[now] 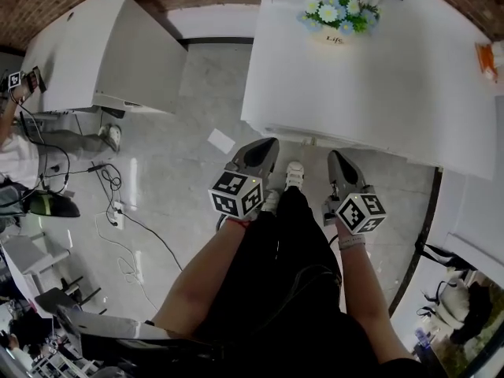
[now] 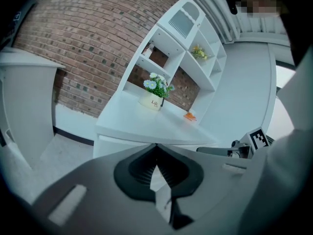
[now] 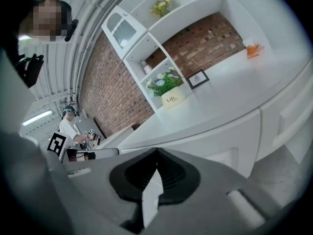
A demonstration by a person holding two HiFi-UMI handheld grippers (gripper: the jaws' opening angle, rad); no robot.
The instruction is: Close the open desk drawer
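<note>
The white desk (image 1: 378, 85) stands right in front of me. A drawer front (image 1: 315, 138) with a small knob shows just under its near edge; how far it stands out I cannot tell. My left gripper (image 1: 268, 143) points at the desk's left front corner, just short of it. My right gripper (image 1: 334, 157) is held just before the drawer front. Both are shut with nothing between the jaws. The left gripper (image 2: 156, 146) looks at the desk's front panel (image 2: 117, 146) in its own view. Ahead of the right gripper (image 3: 156, 151) is the drawer front (image 3: 244, 131).
A white pot of flowers (image 1: 339, 14) and an orange object (image 1: 487, 57) sit on the desk. A second white desk (image 1: 94, 53) stands to the left. Cables (image 1: 118, 211) and a paper sheet (image 1: 221, 140) lie on the tiled floor. Another person (image 1: 12, 156) is at the far left.
</note>
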